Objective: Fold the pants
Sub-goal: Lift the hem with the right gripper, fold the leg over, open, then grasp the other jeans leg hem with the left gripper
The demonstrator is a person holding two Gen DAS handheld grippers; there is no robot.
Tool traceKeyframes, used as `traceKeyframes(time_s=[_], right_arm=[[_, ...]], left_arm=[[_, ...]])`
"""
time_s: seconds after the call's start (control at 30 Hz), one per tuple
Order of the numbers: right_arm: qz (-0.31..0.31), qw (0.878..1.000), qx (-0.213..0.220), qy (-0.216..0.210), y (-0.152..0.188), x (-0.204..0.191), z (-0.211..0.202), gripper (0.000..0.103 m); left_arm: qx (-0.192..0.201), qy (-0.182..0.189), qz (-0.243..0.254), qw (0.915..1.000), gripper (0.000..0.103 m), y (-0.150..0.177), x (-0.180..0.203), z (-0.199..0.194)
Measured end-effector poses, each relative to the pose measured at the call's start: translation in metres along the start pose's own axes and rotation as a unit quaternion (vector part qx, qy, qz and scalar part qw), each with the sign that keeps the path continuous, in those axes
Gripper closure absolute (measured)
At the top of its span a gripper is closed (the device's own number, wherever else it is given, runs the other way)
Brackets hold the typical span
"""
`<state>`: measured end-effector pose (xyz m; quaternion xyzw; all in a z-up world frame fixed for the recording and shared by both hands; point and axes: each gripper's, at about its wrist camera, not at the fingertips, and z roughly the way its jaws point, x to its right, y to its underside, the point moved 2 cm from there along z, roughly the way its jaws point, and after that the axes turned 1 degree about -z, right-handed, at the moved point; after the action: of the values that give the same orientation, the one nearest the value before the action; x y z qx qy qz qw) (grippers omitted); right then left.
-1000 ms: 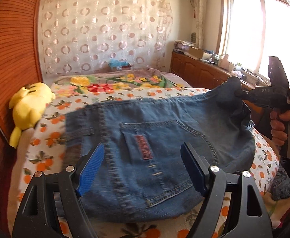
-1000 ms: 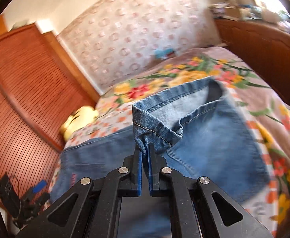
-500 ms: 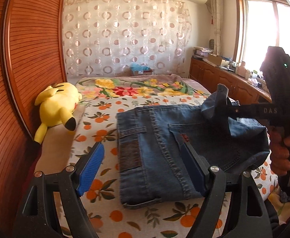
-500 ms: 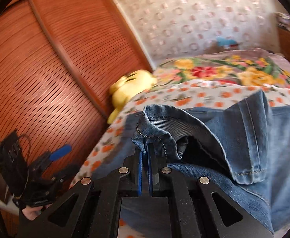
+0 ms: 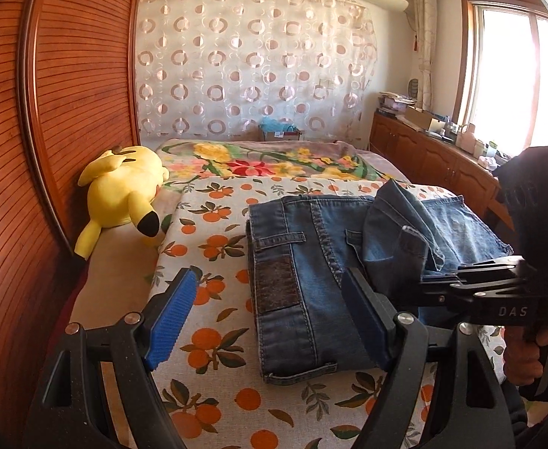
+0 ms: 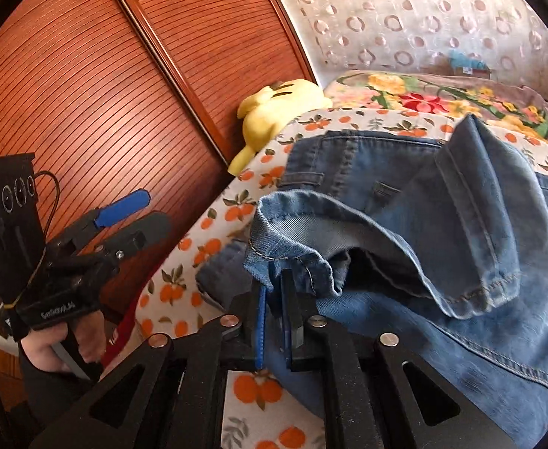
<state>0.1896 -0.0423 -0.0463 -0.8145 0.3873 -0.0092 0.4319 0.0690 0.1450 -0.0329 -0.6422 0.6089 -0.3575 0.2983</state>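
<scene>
The jeans (image 5: 311, 262) lie folded on the bed (image 5: 214, 336). They look thick, floppy and heavy. The right tongs (image 6: 274, 299) have just loosened around the hem (image 6: 289, 258), best grabbed there. The left tongs (image 5: 270, 314) gape empty.

Blue jeans (image 5: 311, 262), orange-print sheet (image 5: 214, 224), yellow plush (image 5: 124, 191), perhaps brown patch (image 5: 276, 284)

White letters "DAS" are printed on the black body of the right hand-held gripper (image 5: 429, 284). Lettering on the left hand-held gripper (image 6: 139, 213) is too blurred to read.
</scene>
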Motion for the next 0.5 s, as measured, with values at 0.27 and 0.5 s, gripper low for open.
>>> traceKeyframes(time_s=[0.27, 0.5], right_arm=[[-0.029, 0.998, 0.03, 0.045, 0.008, 0.007, -0.046, 0.068], [-0.039, 0.988, 0.063, 0.137, 0.032, 0.031, -0.08, 0.06]], left_arm=[[-0.003, 0.022, 0.01, 0.9997, 0.023, -0.001, 0.023, 0.005], [-0.008, 0.053, 0.03, 0.9981, 0.023, -0.006, 0.055, 0.013]])
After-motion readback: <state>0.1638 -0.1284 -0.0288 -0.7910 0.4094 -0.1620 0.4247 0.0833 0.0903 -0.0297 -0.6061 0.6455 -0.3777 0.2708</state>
